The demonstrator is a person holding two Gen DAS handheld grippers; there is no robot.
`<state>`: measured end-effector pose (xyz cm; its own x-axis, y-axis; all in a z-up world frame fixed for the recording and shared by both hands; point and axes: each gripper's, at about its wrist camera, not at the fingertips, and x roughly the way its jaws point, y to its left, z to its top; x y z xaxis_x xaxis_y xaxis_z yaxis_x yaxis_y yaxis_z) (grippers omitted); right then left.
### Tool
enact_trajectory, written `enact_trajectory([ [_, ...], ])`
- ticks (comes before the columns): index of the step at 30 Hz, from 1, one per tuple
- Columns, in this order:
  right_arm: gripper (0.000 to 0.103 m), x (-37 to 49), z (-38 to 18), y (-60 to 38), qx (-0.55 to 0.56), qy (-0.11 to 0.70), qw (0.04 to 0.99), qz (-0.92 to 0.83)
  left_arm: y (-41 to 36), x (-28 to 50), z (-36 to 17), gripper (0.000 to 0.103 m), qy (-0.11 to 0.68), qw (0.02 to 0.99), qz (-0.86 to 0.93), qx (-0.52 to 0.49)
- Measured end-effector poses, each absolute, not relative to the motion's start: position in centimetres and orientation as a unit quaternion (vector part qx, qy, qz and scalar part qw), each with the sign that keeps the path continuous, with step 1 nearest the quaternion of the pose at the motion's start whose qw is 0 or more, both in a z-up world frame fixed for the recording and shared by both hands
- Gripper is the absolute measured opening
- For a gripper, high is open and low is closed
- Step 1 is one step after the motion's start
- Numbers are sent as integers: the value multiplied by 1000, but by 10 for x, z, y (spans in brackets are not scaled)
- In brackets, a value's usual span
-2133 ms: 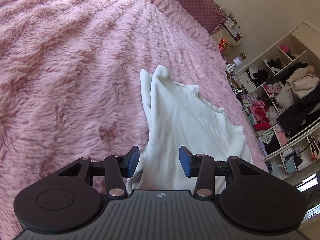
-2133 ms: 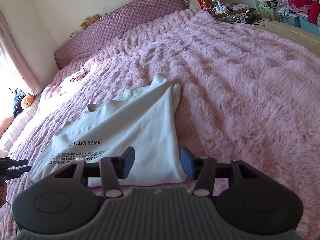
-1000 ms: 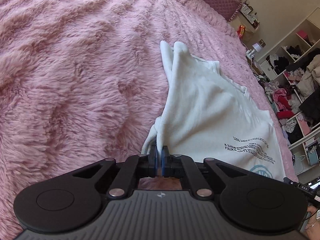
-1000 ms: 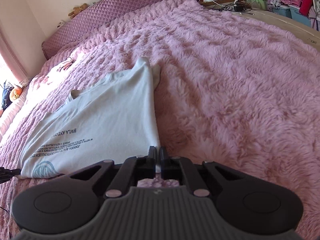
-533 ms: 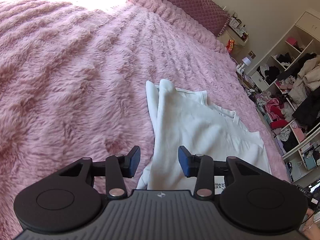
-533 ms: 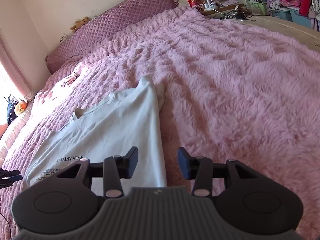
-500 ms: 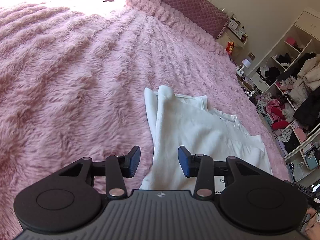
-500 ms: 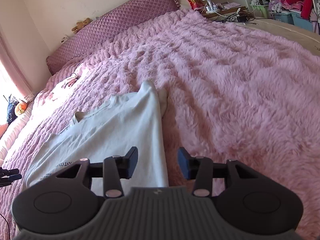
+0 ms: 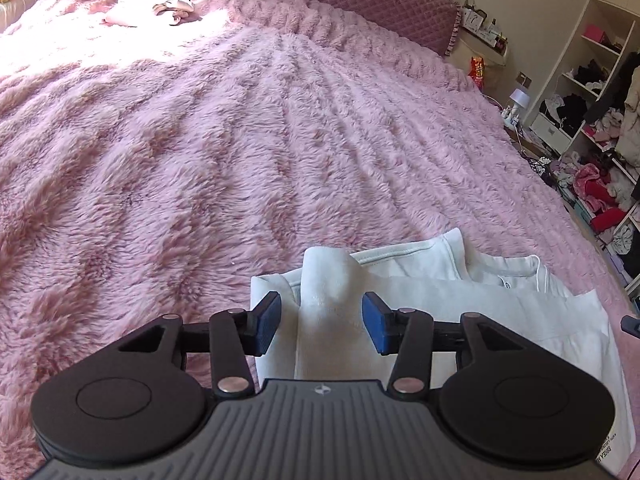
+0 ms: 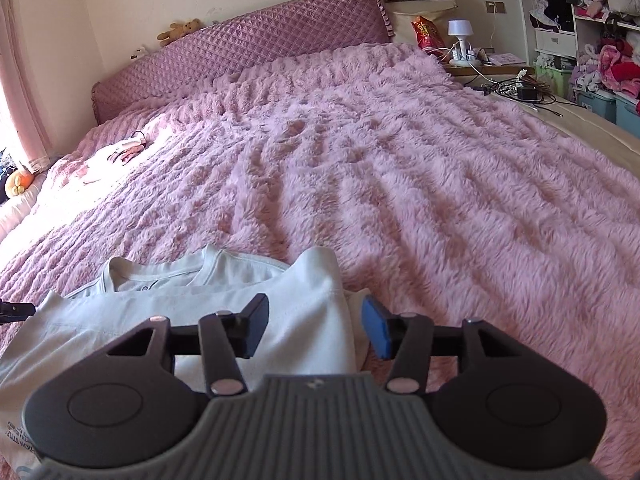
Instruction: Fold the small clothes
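Apparently mid-fold, the left gripper (image 9: 321, 322) and right gripper (image 10: 316, 326) hung wide open, empty, each straddling a shoulder of the white cotton t-shirt (image 9: 460, 304) on the fluffy pink blanket (image 9: 240, 140), seemingly needing fresh pinches next.

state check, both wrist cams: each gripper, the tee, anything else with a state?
left gripper: open, fingers either side of a raised fold of cloth, not clamped
right gripper: open, over the tee's folded edge
white T-shirt: lying on the blanket, sides folded in, collar showing
pink blanket: spread over the bed
bedside lamp: cannot tell if lit
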<state>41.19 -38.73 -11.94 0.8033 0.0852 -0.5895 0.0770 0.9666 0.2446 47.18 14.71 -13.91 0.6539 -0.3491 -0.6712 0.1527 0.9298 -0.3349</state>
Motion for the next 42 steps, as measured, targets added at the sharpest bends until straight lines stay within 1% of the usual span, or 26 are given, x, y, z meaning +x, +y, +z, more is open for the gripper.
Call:
enact_trajectory([
  [1, 49, 416, -121, -387, 130, 315, 940, 2, 147, 476, -141, 54, 393, 900, -141, -126],
  [3, 49, 422, -125, -387, 126, 316, 940, 1, 144, 478, -143, 47, 391, 900, -145, -127],
  [4, 49, 425, -128, -386, 124, 317, 940, 1, 142, 480, -143, 40, 390, 900, -149, -129],
  [5, 49, 428, -130, -386, 122, 319, 940, 2, 140, 482, -143, 35, 391, 898, -152, -130],
  [6, 49, 431, -132, -385, 120, 321, 939, 4, 139, 483, -144, 34, 393, 897, -154, -132],
  [7, 49, 434, -134, -384, 116, 321, 940, 3, 138, 484, -143, 28, 396, 895, -158, -135],
  [8, 50, 437, -136, -383, 112, 320, 941, 2, 136, 486, -143, 19, 397, 894, -157, -134],
  [10, 66, 441, -138, -381, 109, 313, 944, 0, 133, 488, -142, 15, 397, 896, -149, -128],
  [11, 68, 445, -139, -380, 105, 306, 946, -6, 132, 488, -143, 12, 397, 897, -148, -127],
  [14, 66, 457, -143, -377, 104, 303, 947, -10, 129, 485, -143, 9, 390, 903, -142, -113],
  [15, 55, 461, -144, -376, 106, 308, 945, -6, 128, 482, -142, 9, 383, 907, -140, -107],
  [16, 17, 464, -147, -374, 103, 316, 943, 0, 126, 479, -140, 8, 374, 911, -139, -101],
  [17, 4, 468, -149, -370, 88, 328, 941, -2, 126, 474, -136, 8, 358, 919, -134, -96],
  [19, 4, 468, -149, -364, 65, 327, 943, 2, 127, 464, -124, 8, 317, 935, -128, -93],
  [21, 4, 464, -143, -363, 74, 308, 948, 7, 128, 459, -113, 8, 285, 948, -114, -81],
  [23, 4, 461, -139, -362, 82, 297, 951, 8, 131, 465, -115, 8, 292, 949, -94, -74],
  [24, 4, 462, -139, -361, 81, 296, 952, 6, 132, 473, -121, 8, 309, 944, -90, -75],
  [27, 4, 470, -148, -356, 76, 310, 948, -14, 128, 484, -141, 8, 341, 934, -84, -66],
  [29, 5, 475, -156, -353, 63, 318, 946, -26, 121, 487, -152, 9, 348, 934, -75, -39],
  [32, 5, 479, -165, -352, 51, 319, 946, -37, 119, 490, -161, 9, 353, 933, -67, -29],
  [33, 6, 480, -167, -352, 49, 321, 945, -39, 120, 492, -163, 9, 357, 931, -67, -30],
  [35, 13, 481, -170, -353, 44, 325, 944, -44, 121, 493, -160, 10, 361, 930, -69, -30],
  [36, 20, 480, -170, -353, 41, 324, 944, -50, 122, 492, -156, 11, 360, 930, -70, -33],
  [37, 23, 476, -167, -354, 44, 318, 946, -50, 124, 490, -150, 13, 355, 932, -69, -36],
  [42, 25, 423, -137, -347, 62, 275, 959, 9, 138, 453, -115, 14, 319, 942, -85, -63],
])
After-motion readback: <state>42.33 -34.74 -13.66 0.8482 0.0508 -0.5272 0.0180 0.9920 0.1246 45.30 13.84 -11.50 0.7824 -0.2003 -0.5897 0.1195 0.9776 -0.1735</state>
